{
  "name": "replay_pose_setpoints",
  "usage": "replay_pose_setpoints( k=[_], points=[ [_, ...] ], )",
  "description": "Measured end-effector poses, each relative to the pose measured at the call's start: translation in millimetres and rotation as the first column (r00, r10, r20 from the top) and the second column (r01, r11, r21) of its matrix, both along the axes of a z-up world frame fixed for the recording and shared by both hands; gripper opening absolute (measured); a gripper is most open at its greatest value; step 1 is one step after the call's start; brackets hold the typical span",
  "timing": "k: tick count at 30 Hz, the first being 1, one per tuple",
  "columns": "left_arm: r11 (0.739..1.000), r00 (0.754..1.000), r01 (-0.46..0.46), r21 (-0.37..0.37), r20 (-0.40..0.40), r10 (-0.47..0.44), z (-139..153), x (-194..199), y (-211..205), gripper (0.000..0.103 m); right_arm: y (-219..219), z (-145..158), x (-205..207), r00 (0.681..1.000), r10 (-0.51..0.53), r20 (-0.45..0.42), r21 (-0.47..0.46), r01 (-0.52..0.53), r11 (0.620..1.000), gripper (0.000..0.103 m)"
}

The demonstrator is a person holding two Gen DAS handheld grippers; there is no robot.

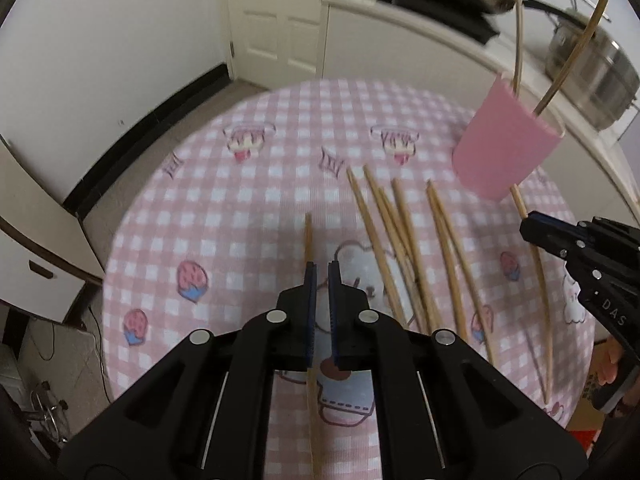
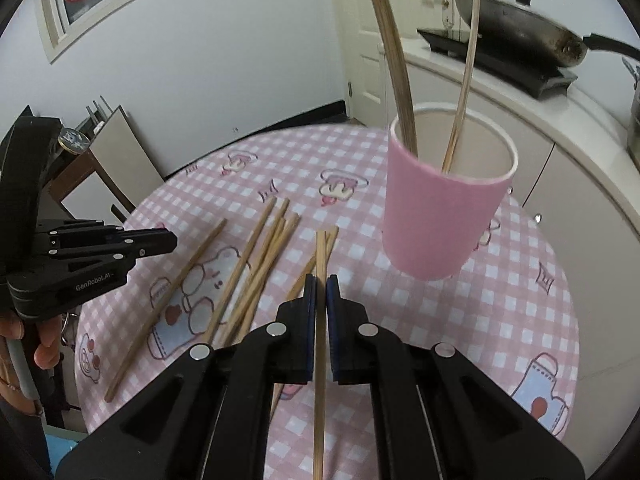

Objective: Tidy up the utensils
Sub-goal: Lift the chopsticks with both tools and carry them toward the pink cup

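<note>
Your right gripper (image 2: 320,280) pinches one chopstick (image 2: 319,360) mid-shaft, just short of the pink cup (image 2: 436,216) near the tablecloth's (image 2: 520,300) far edge. Your left gripper (image 1: 322,270) clamps another chopstick (image 1: 308,236). Either long overhang could pivot, miss the rim, or topple the cup.

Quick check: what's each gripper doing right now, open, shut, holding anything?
Left gripper: shut on a chopstick.
Right gripper: shut on a chopstick.

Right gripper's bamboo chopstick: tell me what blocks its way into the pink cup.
Nothing visible does. The right gripper pinches the bamboo chopstick, and only bare checked tablecloth lies before the pink cup. Chopsticks already in the cup leave its mouth mostly open.
</note>
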State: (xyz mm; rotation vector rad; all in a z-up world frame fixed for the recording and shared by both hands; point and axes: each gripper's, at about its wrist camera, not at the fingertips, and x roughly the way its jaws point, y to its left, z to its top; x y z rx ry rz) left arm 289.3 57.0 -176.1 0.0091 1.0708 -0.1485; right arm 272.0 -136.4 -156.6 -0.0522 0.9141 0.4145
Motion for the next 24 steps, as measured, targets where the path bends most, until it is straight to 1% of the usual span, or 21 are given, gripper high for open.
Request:
replay_pose_setpoints(
  k=[1,2,3,4,5,6,8,10,12,14,15,17,19,21,24],
  points=[
    [1.0,1.0,-0.003,0.011,-0.012,0.003,-5,1,0,0.029,-1,-4,1,1.0,-0.001,-0.007,-0.004,0.001,1.0,0.004],
    [1.0,1.0,-0.014,0.02,-0.013,0.014,-9,3,0,0.043,0,-8,2,1.0,-0.002,-0.013,-0.009,0.002,1.0,0.004],
    [0.999,1.0,-0.025,0.022,0.0,0.025,-10,3,0,0.061,-1,-12,4,1.0,-0.005,-0.021,-0.01,0.005,1.0,0.004],
    [0.999,0.999,-0.034,0.023,0.019,0.033,-10,4,1,0.061,0,-14,5,1.0,-0.006,-0.026,-0.011,0.006,1.0,0.004],
    [0.999,0.999,-0.035,0.029,0.013,0.034,-12,6,1,0.061,-1,-16,6,1.0,-0.007,-0.03,-0.015,0.007,1.0,0.004],
    [0.999,0.999,-0.032,0.036,0.006,0.032,-15,9,1,0.061,-2,-18,7,0.999,-0.008,-0.033,-0.017,0.008,1.0,0.004],
    [0.997,0.999,-0.034,0.065,-0.002,0.035,-21,14,2,0.055,-4,-21,9,0.999,-0.012,-0.037,-0.016,0.011,1.0,0.004],
    [0.998,0.999,-0.03,0.061,-0.038,0.032,-30,21,3,0.036,-5,-23,12,0.999,-0.012,-0.04,-0.015,0.011,1.0,0.004],
    [0.997,0.998,-0.023,0.077,-0.057,0.028,-38,27,0,0.034,-4,-25,16,0.999,-0.009,-0.043,-0.015,0.008,1.0,0.004],
    [0.996,0.999,-0.012,0.092,-0.044,0.016,-39,27,-4,0.031,-3,-26,18,0.999,-0.004,-0.045,-0.016,0.003,1.0,0.004],
    [0.996,0.999,-0.003,0.087,-0.048,0.007,-39,27,-5,0.025,-2,-27,19,0.999,-0.002,-0.045,-0.014,0.002,1.0,0.004],
    [0.996,0.998,0.019,0.083,-0.057,-0.014,-39,28,-9,0.007,-2,-27,21,0.999,-0.001,-0.045,-0.013,0.0,1.0,0.004],
    [0.994,0.998,0.026,0.107,-0.055,-0.02,-38,27,-12,0.006,-1,-25,20,0.999,0.003,-0.043,-0.009,-0.003,1.0,0.004],
    [0.996,0.999,0.025,0.09,-0.046,-0.021,-35,25,-13,0.006,-1,-21,18,0.999,0.006,-0.036,-0.004,-0.006,1.0,0.004],
    [0.998,1.0,0.021,0.052,-0.005,-0.021,-16,17,-18,0.006,-2,-12,11,1.0,0.017,-0.019,0.004,-0.017,1.0,0.004]
  ],
)
